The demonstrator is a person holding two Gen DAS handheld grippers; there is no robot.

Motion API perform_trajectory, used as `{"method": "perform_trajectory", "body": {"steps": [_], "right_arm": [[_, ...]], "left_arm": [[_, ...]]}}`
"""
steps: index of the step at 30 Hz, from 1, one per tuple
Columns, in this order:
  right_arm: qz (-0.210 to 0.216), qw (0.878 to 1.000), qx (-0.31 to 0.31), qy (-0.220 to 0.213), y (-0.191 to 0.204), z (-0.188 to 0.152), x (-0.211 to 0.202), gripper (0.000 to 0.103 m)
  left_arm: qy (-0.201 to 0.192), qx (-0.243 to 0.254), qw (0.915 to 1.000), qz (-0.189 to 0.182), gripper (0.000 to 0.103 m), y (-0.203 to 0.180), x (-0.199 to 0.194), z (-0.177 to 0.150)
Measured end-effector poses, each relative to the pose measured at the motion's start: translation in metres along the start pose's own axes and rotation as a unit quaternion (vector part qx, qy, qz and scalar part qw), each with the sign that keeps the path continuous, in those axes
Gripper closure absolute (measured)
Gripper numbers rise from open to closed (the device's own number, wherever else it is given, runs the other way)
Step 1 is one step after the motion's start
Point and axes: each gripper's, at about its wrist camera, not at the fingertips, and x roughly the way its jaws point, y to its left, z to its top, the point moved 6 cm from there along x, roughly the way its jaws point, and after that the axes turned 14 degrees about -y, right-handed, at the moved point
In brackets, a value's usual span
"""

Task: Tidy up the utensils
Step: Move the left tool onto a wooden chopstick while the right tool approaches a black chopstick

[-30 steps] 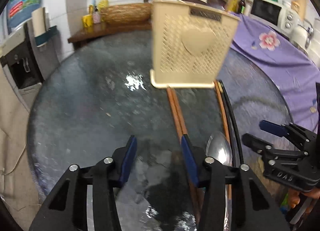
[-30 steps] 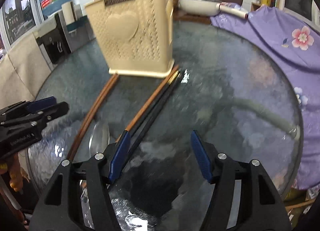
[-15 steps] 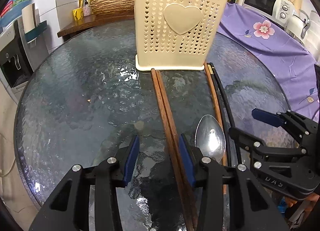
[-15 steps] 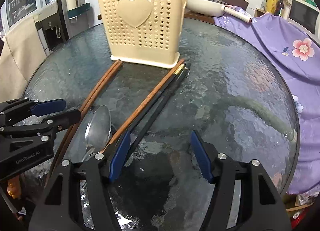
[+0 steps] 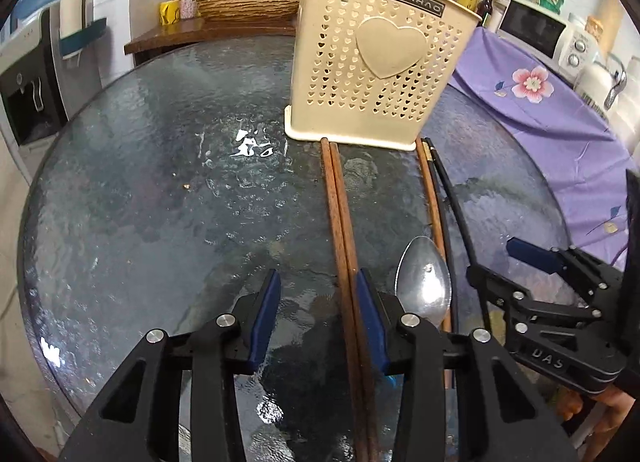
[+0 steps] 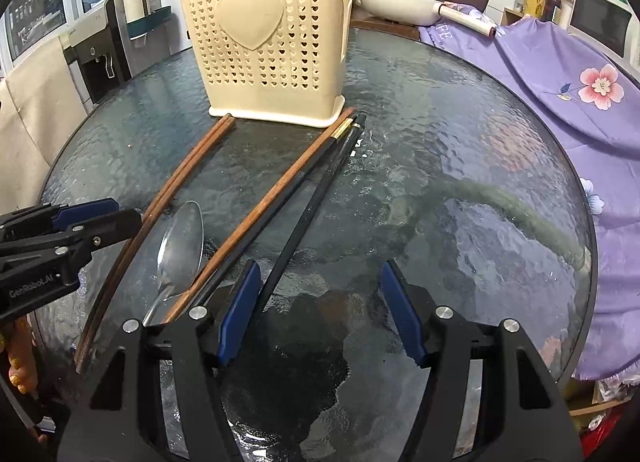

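Where the round glass table (image 5: 132,190) curves away at the far left, a water dispenser (image 5: 28,102) stands against the wall, and behind the table a wooden shelf (image 5: 192,32) carries a woven basket (image 5: 248,2) and small bottles. The left gripper (image 5: 316,302) hovers low over the glass with its jaws spread and nothing between them; its right blue pad sits just beside a pair of brown chopsticks (image 5: 338,214). That pair lies side by side, touching, with its far ends against the foot of a cream caddy (image 5: 380,62), which stands upright near the middle of the table and has heart-shaped holes and a raised heart on its front. Right of the pair a metal spoon (image 5: 424,282) lies bowl up, its handle hidden under the left gripper's finger. Next comes a single brown chopstick (image 6: 280,198), then two black chopsticks (image 6: 316,198); these three run toward the caddy's right corner. The nearer black stick passes just left of the right gripper's (image 6: 320,310) left pad. This gripper is also spread wide and holds nothing, with bare glass between its fingers. Further right a purple floral cloth (image 6: 568,78) drapes past the table's edge, with a white pan (image 6: 400,2) and a microwave (image 5: 544,32) behind it.
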Motion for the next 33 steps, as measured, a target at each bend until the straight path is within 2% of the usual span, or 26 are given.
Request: {"method": "perform_trajectory", "body": {"steps": [4,11,17,24,26,33], "right_arm": [[-0.006,1.000,-0.001,-0.001,-0.002,0.000,0.000,0.040],[-0.020,1.000,-0.017,-0.005,0.000,0.000,-0.002,0.040],[-0.021,1.000,-0.010,-0.002,-0.001,-0.001,-0.002,0.040],[-0.038,0.999,0.004,0.001,-0.026,-0.001,-0.005,0.040],[-0.041,0.999,0.020,0.005,-0.036,-0.002,-0.006,0.040],[-0.020,0.999,0.030,-0.013,-0.037,0.015,-0.001,0.040]], "left_arm": [[0.000,-0.008,1.0000,0.001,0.065,0.001,0.000,0.001],[-0.003,0.047,0.9981,0.039,0.065,-0.005,0.003,0.004],[0.010,0.066,0.9970,0.039,0.065,-0.006,0.010,0.011],[0.013,0.012,0.9994,0.029,0.065,0.014,0.013,0.013],[0.011,0.003,0.9991,0.040,0.066,0.025,0.010,0.013],[0.007,-0.016,0.9993,0.032,0.066,0.027,0.014,0.021]]}}
